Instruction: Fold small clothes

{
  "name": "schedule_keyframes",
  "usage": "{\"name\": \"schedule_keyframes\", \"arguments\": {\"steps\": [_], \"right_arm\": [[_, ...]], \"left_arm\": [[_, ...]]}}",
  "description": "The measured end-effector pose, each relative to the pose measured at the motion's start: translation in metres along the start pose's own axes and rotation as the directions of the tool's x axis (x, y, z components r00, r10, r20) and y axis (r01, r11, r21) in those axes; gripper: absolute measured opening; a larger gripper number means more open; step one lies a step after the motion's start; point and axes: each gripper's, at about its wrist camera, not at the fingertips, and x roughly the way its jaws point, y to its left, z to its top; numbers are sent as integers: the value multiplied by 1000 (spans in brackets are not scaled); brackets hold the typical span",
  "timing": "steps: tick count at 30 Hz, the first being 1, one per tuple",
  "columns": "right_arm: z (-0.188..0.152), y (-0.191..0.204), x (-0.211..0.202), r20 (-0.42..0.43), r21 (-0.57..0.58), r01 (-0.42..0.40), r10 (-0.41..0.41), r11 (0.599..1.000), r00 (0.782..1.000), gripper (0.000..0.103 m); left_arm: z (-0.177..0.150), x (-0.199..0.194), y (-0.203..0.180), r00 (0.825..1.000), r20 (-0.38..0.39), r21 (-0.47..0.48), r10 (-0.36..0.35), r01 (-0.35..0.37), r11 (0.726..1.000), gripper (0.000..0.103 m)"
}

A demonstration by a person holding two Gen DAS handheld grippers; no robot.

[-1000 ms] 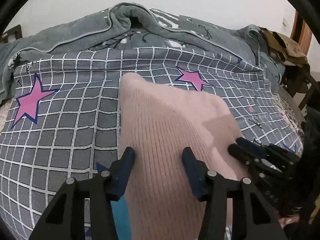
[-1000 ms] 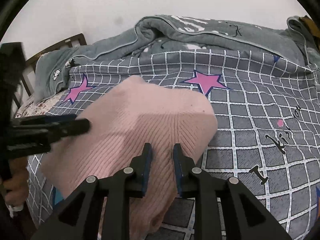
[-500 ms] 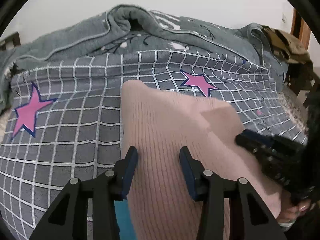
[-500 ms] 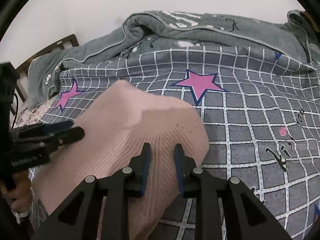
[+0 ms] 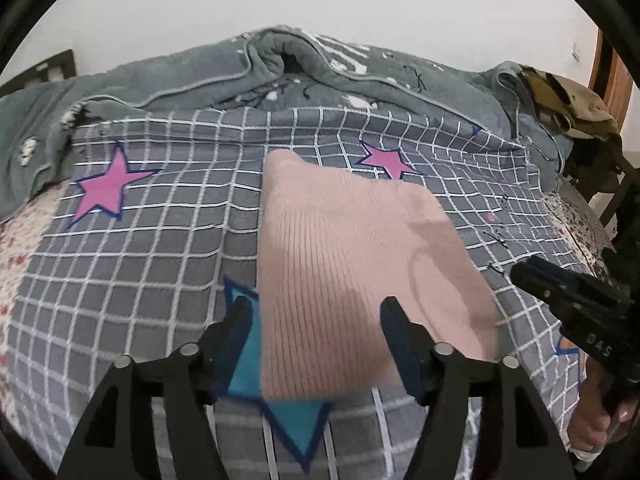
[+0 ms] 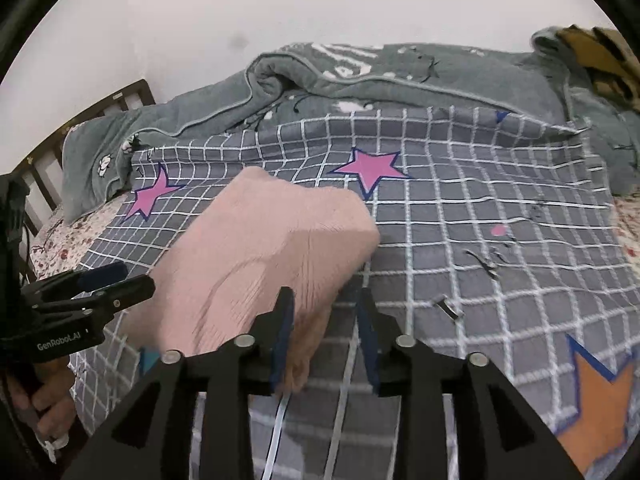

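Lying flat on the grey grid-patterned bedsheet with pink stars [image 5: 160, 240], the folded pink ribbed-knit garment [image 5: 352, 248] has its long axis running from your near side toward the rumpled grey-green blanket [image 5: 360, 76] at the far edge, ribs parallel to that axis. Its near edge is blurred in both views, and in the right wrist view the near corner [image 6: 304, 360] is partly hidden behind a finger. Whether further layers lie beneath the top fold cannot be made out.

Your left gripper [image 5: 320, 340] has its fingers spread wide, straddling the garment's near left portion and gripping nothing. Your right gripper [image 6: 326, 336] has its fingers apart at a moderate gap, just off the garment's right near edge; the left finger overlaps the cloth, but no pinch is visible. A teal star print [image 5: 296, 412] on the sheet is partly covered by the garment.
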Motion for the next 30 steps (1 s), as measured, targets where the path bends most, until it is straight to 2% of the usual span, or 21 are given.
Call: {"name": "schedule_keyframes", "arguments": {"steps": [3, 5, 7, 10, 12, 19, 30], "right_arm": [[-6, 3, -32, 15, 0, 31, -31, 1000, 999, 44], [-8, 6, -54, 22, -12, 44, -44, 999, 999, 51], [-12, 10, -74, 36, -26, 67, -66, 997, 997, 78], [-24, 18, -108, 99, -40, 87, -83, 995, 992, 96], [-31, 21, -123, 116, -45, 70, -64, 997, 991, 101], [-53, 30, -159, 126, -62, 124, -115, 990, 985, 102], [-64, 32, -186, 151, -57, 135, -125, 989, 981, 102]], "left_arm": [[-9, -34, -8, 999, 36, -6, 33, -33, 999, 78], [-12, -52, -12, 997, 60, -8, 52, -51, 999, 87], [-19, -74, -18, 992, 93, -12, 85, -84, 996, 93], [-26, -96, -23, 986, 119, -20, 119, -117, 993, 94], [-32, -110, -25, 983, 131, -26, 126, -124, 992, 94], [-51, -145, -30, 977, 157, -20, 141, -140, 990, 94], [-67, -171, -33, 969, 183, -20, 166, -165, 986, 95]]}}
